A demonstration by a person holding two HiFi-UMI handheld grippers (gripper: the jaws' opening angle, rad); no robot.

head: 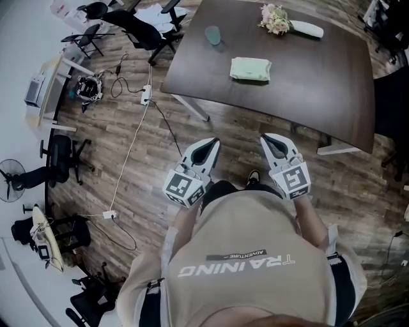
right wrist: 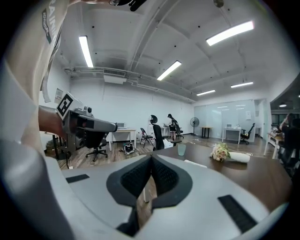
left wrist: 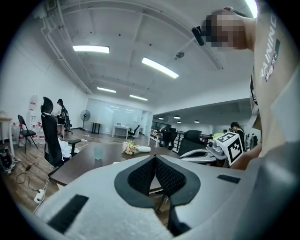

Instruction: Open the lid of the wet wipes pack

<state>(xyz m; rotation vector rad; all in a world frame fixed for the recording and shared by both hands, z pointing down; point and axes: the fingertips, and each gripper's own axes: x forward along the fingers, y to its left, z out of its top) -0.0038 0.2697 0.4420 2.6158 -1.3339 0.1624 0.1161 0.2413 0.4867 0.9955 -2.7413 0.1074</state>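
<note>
1. The wet wipes pack point(head: 250, 69), pale green and flat, lies on the dark table point(head: 319, 83), near the edge closest to the person.
2. Both grippers are held over the wooden floor point(head: 147, 166), in front of the person's torso and well apart from the pack. Neither touches the pack or the table.
3. The left gripper point(head: 215, 142) points toward the table. In the left gripper view its fingers point(left wrist: 143, 174) are pressed together at the tips, with nothing between them.
4. The right gripper point(head: 264, 137) sits beside the left one, the two tips near each other but apart. In the right gripper view its fingers point(right wrist: 164, 176) are likewise closed on each other and hold nothing.
5. The pack lies ahead of both tips, roughly in line with the gap between the two grippers.
6. The lid on the pack is too small to make out in the head view.
7. A translucent teal cup point(head: 213, 35) stands upright on the table, farther back and to the left of the pack. I cannot tell whether it holds anything.
8. A small bouquet point(head: 276, 19) in a white wrap lies on its side near the far edge of the table.
</note>
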